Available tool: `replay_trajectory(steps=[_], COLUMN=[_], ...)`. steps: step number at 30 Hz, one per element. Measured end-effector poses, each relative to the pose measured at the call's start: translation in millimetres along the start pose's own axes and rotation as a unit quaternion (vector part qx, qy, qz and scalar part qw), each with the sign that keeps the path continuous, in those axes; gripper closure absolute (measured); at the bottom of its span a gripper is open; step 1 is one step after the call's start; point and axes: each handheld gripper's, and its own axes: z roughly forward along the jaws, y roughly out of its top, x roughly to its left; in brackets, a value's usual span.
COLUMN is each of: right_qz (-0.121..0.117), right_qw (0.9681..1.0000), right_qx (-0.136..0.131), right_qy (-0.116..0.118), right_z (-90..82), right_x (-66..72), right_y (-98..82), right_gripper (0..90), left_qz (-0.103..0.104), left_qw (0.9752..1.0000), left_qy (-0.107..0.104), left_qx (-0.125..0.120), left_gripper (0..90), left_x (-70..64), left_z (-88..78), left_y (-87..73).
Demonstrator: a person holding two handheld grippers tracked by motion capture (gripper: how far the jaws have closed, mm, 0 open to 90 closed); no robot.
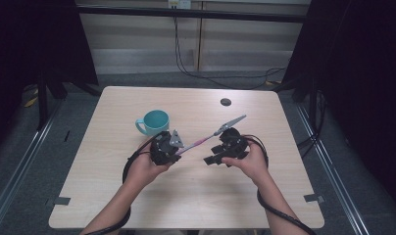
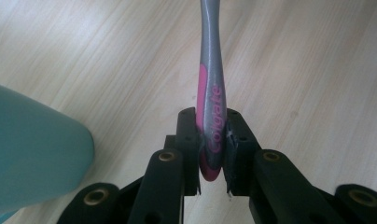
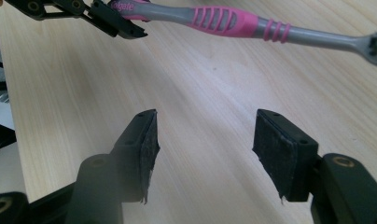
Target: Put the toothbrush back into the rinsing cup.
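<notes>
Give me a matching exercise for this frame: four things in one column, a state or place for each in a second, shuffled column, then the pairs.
Things:
1. left gripper
2. right gripper
3. toothbrush
4. teal mug

States:
A. stands on the table beside the left hand
B. jaws apart, nothing between them
C. clamped on the handle end
D. held above the table by one end

Pairs: 1-C, 2-B, 3-D, 4-A
</notes>
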Motion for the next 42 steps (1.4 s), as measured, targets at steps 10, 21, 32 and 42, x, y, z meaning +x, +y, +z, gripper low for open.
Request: replay_trajectory(steps=[10,21,32,42], right_qz=[0.015,0.042,0.073,0.083], right_qw=[0.9996,0.9962,0.9909,0.9878], right_qx=[-0.024,-0.073,-0.106,-0.125], right_qy=[0.004,0.021,0.04,0.042], right_z=[3.6,-2.3,-3.7,-7.9], right_x=[-2.2,-5.3,-8.5,-8.6], right_y=[1.1,4.2,6.2,9.3], right_gripper=[41.3,45.6,49.9,53.4], left_qz=[-0.007,-0.019,-0.027,-0.042], left_qw=[0.9998,0.9992,0.999,0.9984], left_qy=[-0.01,-0.021,-0.024,-0.03], left_qx=[-0.014,-0.029,-0.026,-0.026], left_gripper=[79.1,79.1,79.1,79.1], left_x=[-3.2,-7.0,-7.3,-9.5], left_z=[5.6,10.2,11.4,13.2], left_y=[-0.3,0.5,1.5,2.5])
